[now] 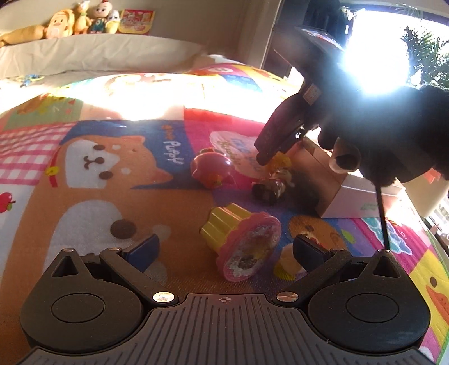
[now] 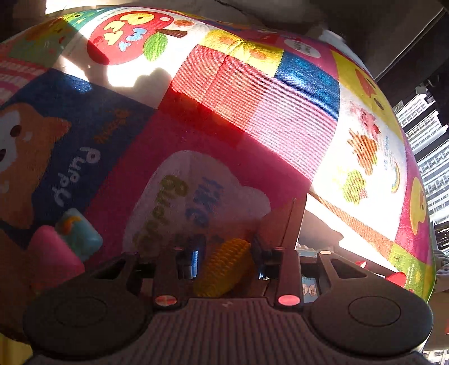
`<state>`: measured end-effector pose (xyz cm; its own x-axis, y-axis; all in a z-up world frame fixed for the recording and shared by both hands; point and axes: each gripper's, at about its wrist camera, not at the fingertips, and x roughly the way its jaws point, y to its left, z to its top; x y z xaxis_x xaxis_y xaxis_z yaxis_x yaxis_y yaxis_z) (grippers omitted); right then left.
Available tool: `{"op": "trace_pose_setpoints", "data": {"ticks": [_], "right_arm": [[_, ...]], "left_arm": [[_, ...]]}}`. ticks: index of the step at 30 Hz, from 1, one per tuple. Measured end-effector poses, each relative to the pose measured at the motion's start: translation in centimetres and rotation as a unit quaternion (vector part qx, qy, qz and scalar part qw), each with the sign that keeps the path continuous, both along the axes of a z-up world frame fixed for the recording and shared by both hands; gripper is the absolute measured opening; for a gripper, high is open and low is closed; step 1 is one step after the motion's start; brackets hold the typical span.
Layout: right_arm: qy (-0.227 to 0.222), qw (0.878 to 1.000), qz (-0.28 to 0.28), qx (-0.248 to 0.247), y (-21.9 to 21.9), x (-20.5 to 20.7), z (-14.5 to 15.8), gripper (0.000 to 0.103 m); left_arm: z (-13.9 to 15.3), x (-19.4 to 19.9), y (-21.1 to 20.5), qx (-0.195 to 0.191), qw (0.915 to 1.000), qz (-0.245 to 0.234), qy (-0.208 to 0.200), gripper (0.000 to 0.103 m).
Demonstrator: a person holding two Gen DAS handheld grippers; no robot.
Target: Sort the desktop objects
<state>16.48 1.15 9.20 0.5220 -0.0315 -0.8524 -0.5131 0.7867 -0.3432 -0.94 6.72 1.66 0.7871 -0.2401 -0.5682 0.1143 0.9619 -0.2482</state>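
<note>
My left gripper point(image 1: 226, 241) hangs open low over the colourful play mat point(image 1: 112, 174). A yellow and pink toy cupcake point(image 1: 241, 241) lies on its side just ahead of the fingers. Beyond it a round pink toy point(image 1: 212, 168) and a small doll with yellow hair point(image 1: 273, 184) sit on the mat. My right gripper point(image 1: 266, 157), held by a dark-gloved hand point(image 1: 393, 134), points down at the doll. In the right wrist view the right gripper point(image 2: 227, 261) has the doll's ridged yellow hair point(image 2: 224, 266) between its narrowly parted fingers, with the blue pads showing beside it.
A brown cardboard box point(image 1: 322, 179) stands right of the doll, with a white box point(image 1: 362, 196) against it; its brown wall point(image 2: 283, 221) is close beside my right fingers. A pink and teal toy point(image 2: 78, 238) lies left. Plush toys point(image 1: 81, 19) line a far ledge. Strong sun glare at right.
</note>
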Motion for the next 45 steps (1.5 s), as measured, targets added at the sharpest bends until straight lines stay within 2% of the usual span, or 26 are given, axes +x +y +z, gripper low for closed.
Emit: {"op": "trace_pose_setpoints", "data": {"ticks": [2,5,7,9,12,15,16,17,18,19,22,27,30,33,34,35,36,40,42,45], "right_arm": [[0.035,0.999,0.008,0.025,-0.6,-1.3,0.1,0.030],[0.076,0.995,0.025,0.066,-1.8,-4.1,0.7,0.030],[0.108,0.987,0.028,0.114,-3.4,-6.4,1.5,0.030],[0.110,0.983,0.035,0.144,-5.2,-9.3,2.4,0.030],[0.077,0.983,0.038,0.160,-8.2,-13.9,2.8,0.030],[-0.004,0.983,0.016,0.183,-12.0,-18.1,3.2,0.031],[-0.034,0.982,0.006,0.186,-13.0,-19.1,3.1,0.035],[-0.059,0.980,-0.004,0.191,-14.0,-19.9,3.0,0.043],[-0.069,0.976,-0.015,0.204,-14.9,-20.2,2.7,0.047],[-0.067,0.972,-0.024,0.225,-15.6,-20.3,2.3,0.054],[-0.059,0.962,-0.047,0.261,-17.1,-20.5,0.8,0.055],[-0.086,0.962,-0.054,0.255,-16.7,-20.8,-1.2,0.055],[-0.131,0.958,-0.061,0.250,-16.8,-21.4,-1.1,0.066],[-0.159,0.951,-0.075,0.254,-17.9,-22.1,-1.2,0.075],[-0.164,0.950,-0.080,0.255,-18.2,-22.4,-1.4,0.078],[-0.167,0.949,-0.087,0.254,-18.6,-22.6,-1.6,0.081],[-0.167,0.948,-0.095,0.253,-19.1,-22.8,-1.8,0.082],[-0.150,0.943,-0.123,0.269,-20.7,-23.1,-2.6,0.083],[-0.158,0.943,-0.118,0.267,-20.7,-23.4,-2.4,0.087],[-0.160,0.951,-0.087,0.250,-19.4,-23.6,-2.3,0.088]], "left_arm": [[0.0,-0.7,-0.3,0.002,1.0000,-0.005,-0.003,0.103],[0.1,-1.6,-0.6,0.005,0.9999,-0.008,-0.006,0.103],[0.2,-2.0,-0.7,0.008,0.9999,-0.007,-0.011,0.103],[0.3,-2.3,-0.8,0.011,0.9997,-0.003,-0.021,0.103],[0.4,-2.3,-1.1,0.018,0.9994,-0.012,-0.025,0.103],[0.9,-2.9,-2.1,0.047,0.9973,-0.026,-0.050,0.103],[1.1,-3.1,-2.6,0.060,0.9959,-0.031,-0.060,0.103],[1.3,-3.4,-3.1,0.072,0.9945,-0.039,-0.065,0.103],[1.4,-3.6,-3.6,0.080,0.9936,-0.050,-0.063,0.103],[1.5,-3.8,-4.0,0.083,0.9928,-0.062,-0.059,0.103],[1.5,-4.5,-5.2,0.099,0.9897,-0.092,-0.046,0.103],[1.3,-5.2,-7.1,0.123,0.9843,-0.124,-0.026,0.103],[1.3,-5.4,-7.9,0.123,0.9827,-0.138,-0.016,0.103],[1.3,-5.2,-8.5,0.126,0.9835,-0.129,-0.006,0.102],[1.3,-5.1,-8.7,0.129,0.9835,-0.127,-0.004,0.094],[1.3,-5.0,-8.9,0.133,0.9829,-0.127,-0.001,0.079],[1.2,-4.9,-9.1,0.138,0.9818,-0.130,0.003,0.073],[0.7,-4.8,-9.0,0.180,0.9750,-0.131,0.005,0.076],[0.9,-4.6,-8.1,0.201,0.9735,-0.110,-0.001,0.078],[1.5,-4.2,-6.2,0.218,0.9737,-0.065,-0.013,0.082]]}}
